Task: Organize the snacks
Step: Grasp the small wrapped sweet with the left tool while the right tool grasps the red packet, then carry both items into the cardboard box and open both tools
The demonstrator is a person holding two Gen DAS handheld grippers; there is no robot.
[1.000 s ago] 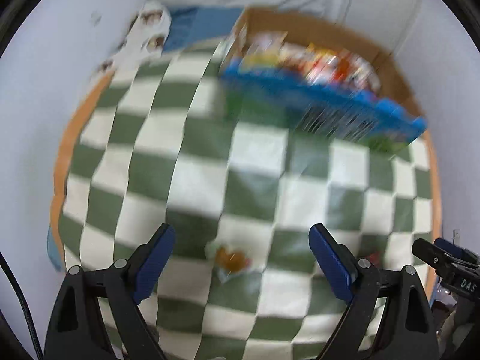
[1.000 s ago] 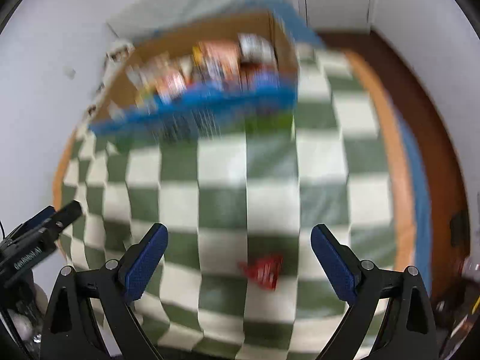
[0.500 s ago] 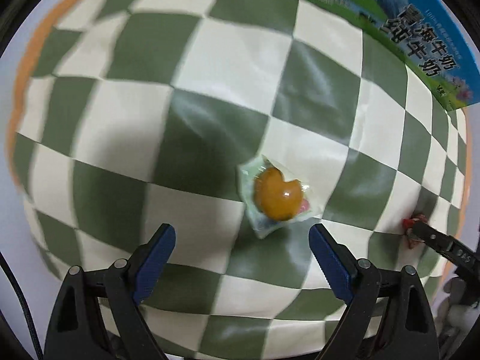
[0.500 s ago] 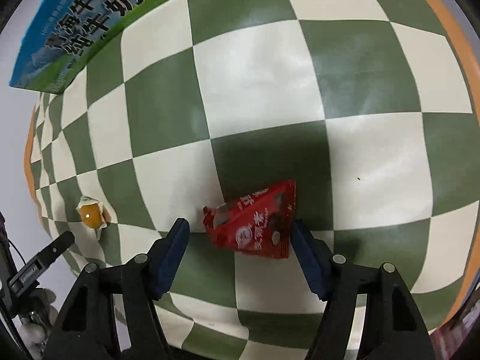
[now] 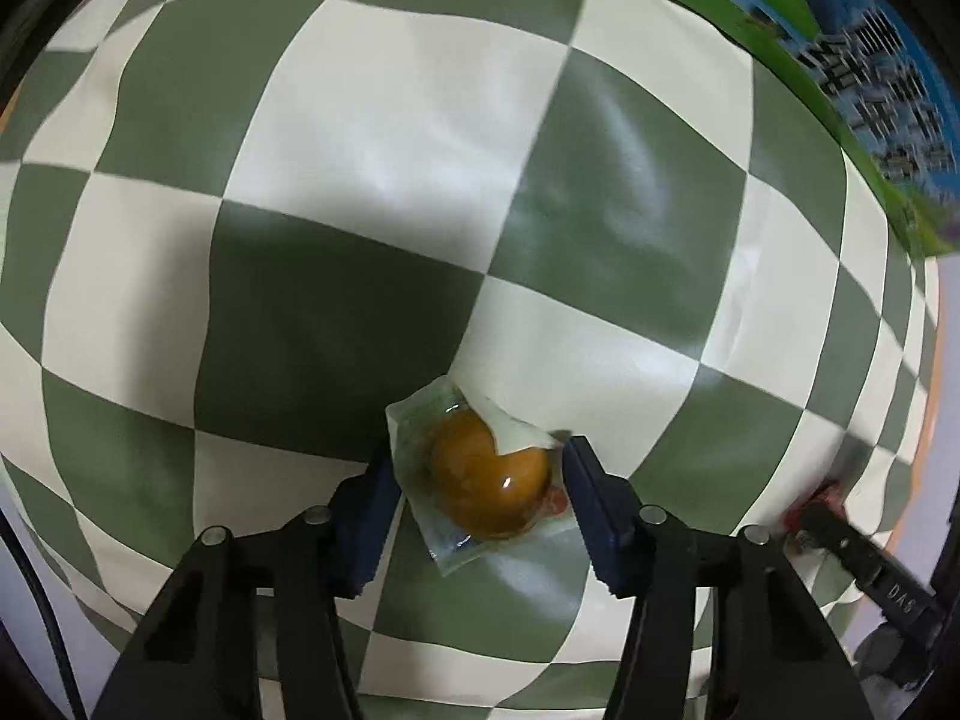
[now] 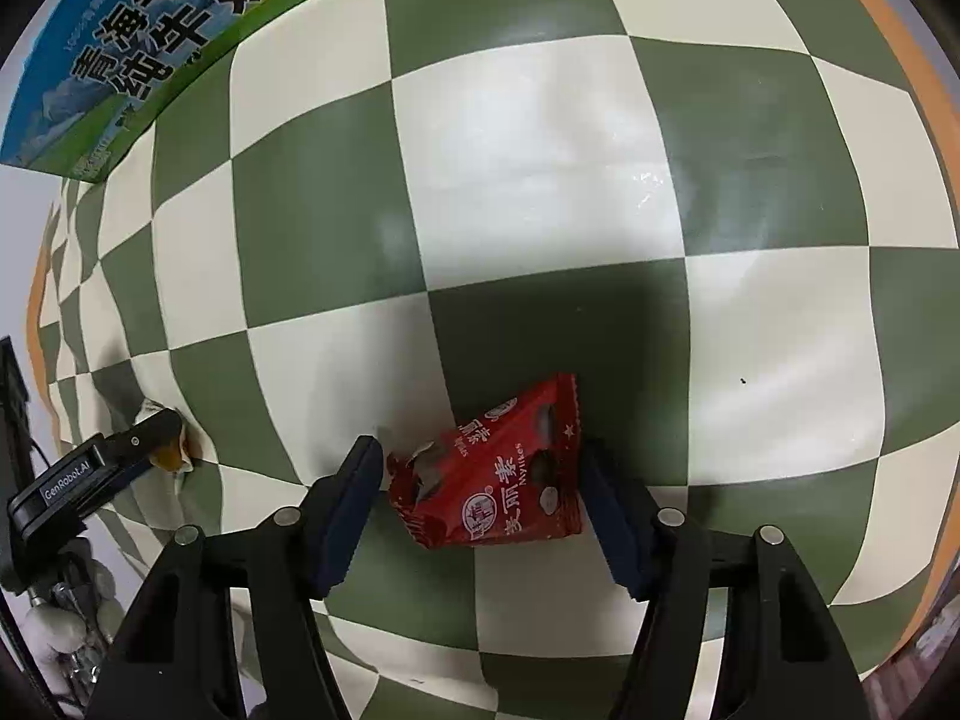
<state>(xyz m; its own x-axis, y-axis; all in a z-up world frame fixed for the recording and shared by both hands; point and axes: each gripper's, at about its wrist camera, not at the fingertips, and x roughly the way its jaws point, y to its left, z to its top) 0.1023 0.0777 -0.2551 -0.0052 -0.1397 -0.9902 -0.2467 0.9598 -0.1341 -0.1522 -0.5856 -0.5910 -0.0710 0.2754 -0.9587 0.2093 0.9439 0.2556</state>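
While both tools rest low over the green-and-cream checked cloth (image 5: 372,138), the left gripper (image 5: 477,483) has its blue pads pressed against the clear-wrapped orange round snack (image 5: 489,480), gripping it at six o'clock. The right gripper (image 6: 483,480) brackets the red foil snack packet (image 6: 498,483) at six o'clock, pads touching its edges. A blue-and-green printed carton (image 6: 144,30) lies at eleven o'clock.

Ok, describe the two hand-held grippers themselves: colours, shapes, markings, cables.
Both look alike: the left hand-held gripper and the right hand-held gripper have black angular finger frames with triangular cut-outs, silver round fasteners and dark blue pads. Seen from the right wrist view, the left one's side reads "GenRobot.AI" in white. A black cable runs along the left view's lower left edge.
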